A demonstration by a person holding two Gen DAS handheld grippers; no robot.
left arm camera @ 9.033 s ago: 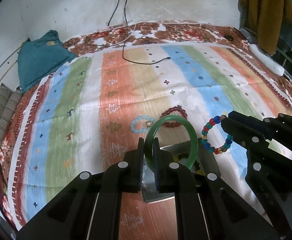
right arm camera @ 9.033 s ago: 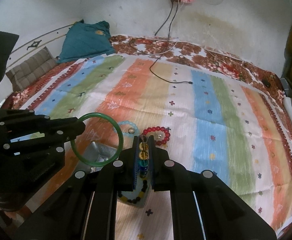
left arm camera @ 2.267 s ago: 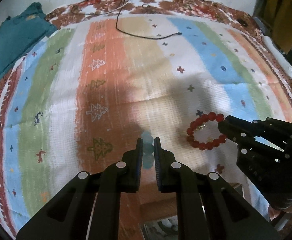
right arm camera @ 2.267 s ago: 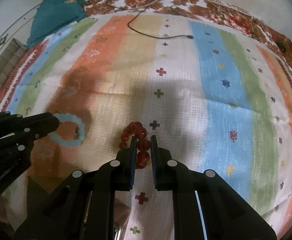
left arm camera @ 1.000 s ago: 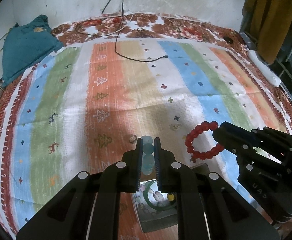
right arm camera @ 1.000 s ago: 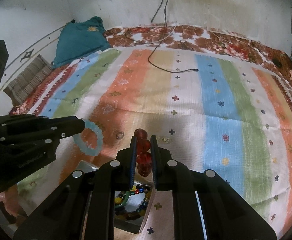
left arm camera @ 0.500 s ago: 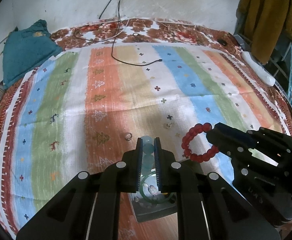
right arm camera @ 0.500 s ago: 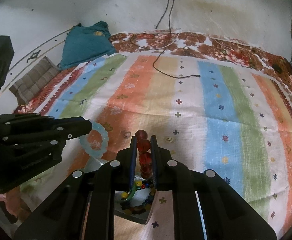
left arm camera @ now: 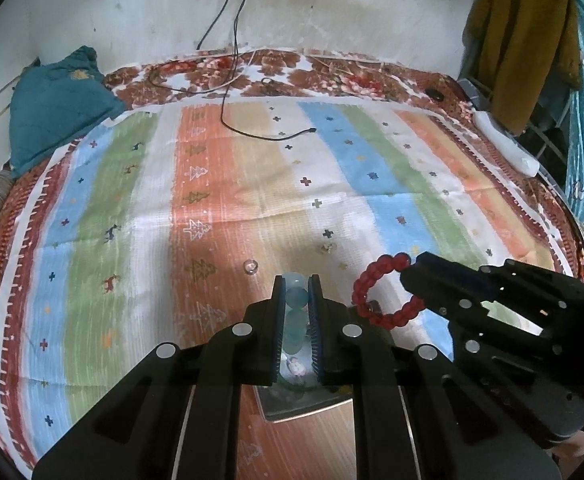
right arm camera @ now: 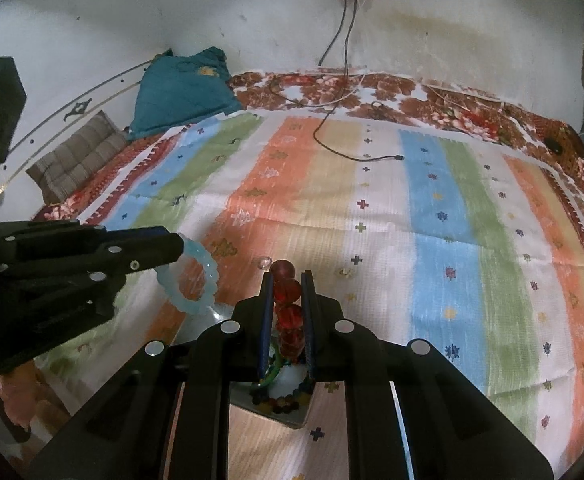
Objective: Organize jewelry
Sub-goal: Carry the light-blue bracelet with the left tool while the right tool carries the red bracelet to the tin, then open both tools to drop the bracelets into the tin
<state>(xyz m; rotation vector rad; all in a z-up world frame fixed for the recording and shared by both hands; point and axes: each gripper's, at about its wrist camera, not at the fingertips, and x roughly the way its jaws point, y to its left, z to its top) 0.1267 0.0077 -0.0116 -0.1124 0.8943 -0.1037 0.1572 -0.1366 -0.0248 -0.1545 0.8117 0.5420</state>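
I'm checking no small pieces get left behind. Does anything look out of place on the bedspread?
Two small pieces lie loose on the striped bedspread, outside the tray: a clear ring and a small pale charm. Each gripper holds a bracelet above the tray.

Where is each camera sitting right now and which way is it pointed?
Left wrist: on the left gripper, looking forward and down over the striped blanket; its fingers clamp the pale blue bracelet; the right gripper enters at right.
Right wrist: on the right gripper, same heading; its fingers clamp the red bracelet; the left gripper enters at left.
Shared: both bracelets, the metal tray below, the wall cable.
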